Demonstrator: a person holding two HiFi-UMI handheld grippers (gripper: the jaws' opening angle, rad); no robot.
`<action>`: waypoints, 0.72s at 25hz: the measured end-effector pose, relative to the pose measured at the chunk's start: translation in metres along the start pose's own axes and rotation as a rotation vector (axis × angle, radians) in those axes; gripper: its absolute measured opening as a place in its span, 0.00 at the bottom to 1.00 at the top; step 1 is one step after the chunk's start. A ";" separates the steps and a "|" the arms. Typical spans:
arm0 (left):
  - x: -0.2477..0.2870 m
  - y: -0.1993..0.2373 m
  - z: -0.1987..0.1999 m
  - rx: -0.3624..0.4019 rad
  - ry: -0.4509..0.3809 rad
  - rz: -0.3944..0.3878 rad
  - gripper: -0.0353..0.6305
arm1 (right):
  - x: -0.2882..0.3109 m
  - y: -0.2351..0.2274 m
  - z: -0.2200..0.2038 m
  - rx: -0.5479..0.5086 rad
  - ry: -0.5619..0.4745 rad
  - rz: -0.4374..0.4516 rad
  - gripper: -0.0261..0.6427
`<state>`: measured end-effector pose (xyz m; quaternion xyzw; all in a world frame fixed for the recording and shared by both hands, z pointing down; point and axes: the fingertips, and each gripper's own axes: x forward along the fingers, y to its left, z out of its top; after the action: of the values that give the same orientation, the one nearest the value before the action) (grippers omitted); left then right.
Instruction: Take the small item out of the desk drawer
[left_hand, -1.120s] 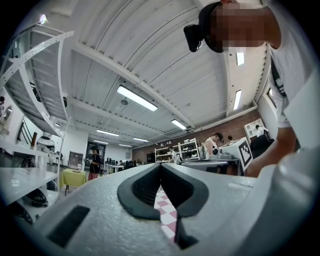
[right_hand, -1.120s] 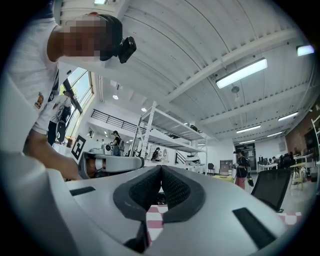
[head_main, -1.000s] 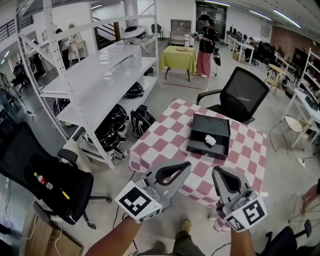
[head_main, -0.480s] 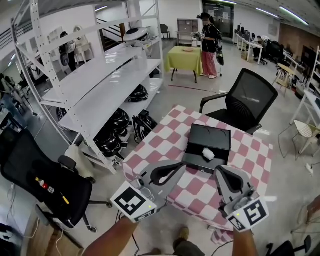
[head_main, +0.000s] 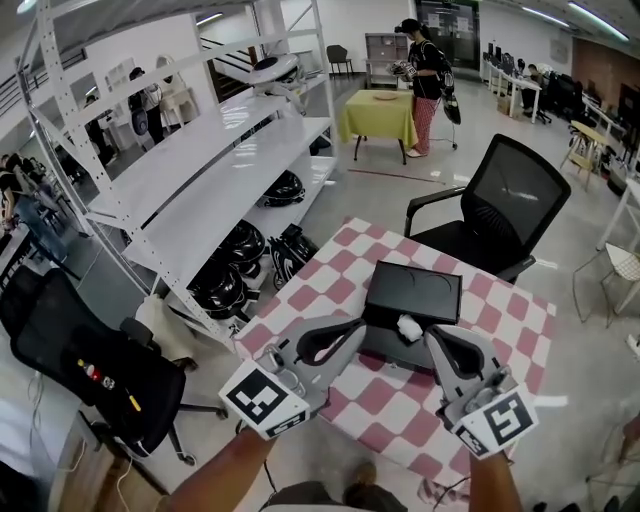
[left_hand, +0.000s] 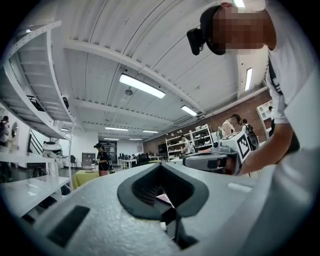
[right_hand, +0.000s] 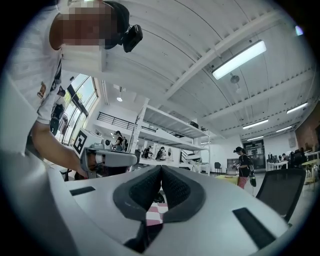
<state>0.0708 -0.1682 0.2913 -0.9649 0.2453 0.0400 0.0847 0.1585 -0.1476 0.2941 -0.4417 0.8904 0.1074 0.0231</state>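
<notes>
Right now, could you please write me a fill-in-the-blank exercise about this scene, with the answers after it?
The small ___ item lies in the black drawer.
The drawer stands on a table with a pink-and-white ___ cloth.
The left gripper and the right gripper both have their jaws ___, holding nothing.
Missing words: white; checkered; shut.

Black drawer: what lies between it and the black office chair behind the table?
Only bare checked tablecloth between drawer and chair; the head view shows it.
</notes>
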 end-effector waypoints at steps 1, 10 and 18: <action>0.005 0.003 -0.002 0.000 0.005 0.000 0.07 | 0.002 -0.005 -0.002 0.000 0.005 0.000 0.06; 0.041 0.028 -0.024 -0.034 0.026 -0.051 0.07 | 0.034 -0.029 -0.030 -0.012 0.102 -0.019 0.06; 0.059 0.048 -0.046 -0.060 0.031 -0.104 0.07 | 0.059 -0.044 -0.070 -0.033 0.236 -0.065 0.06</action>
<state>0.1015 -0.2458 0.3224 -0.9789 0.1949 0.0280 0.0540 0.1609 -0.2345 0.3470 -0.4802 0.8702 0.0685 -0.0859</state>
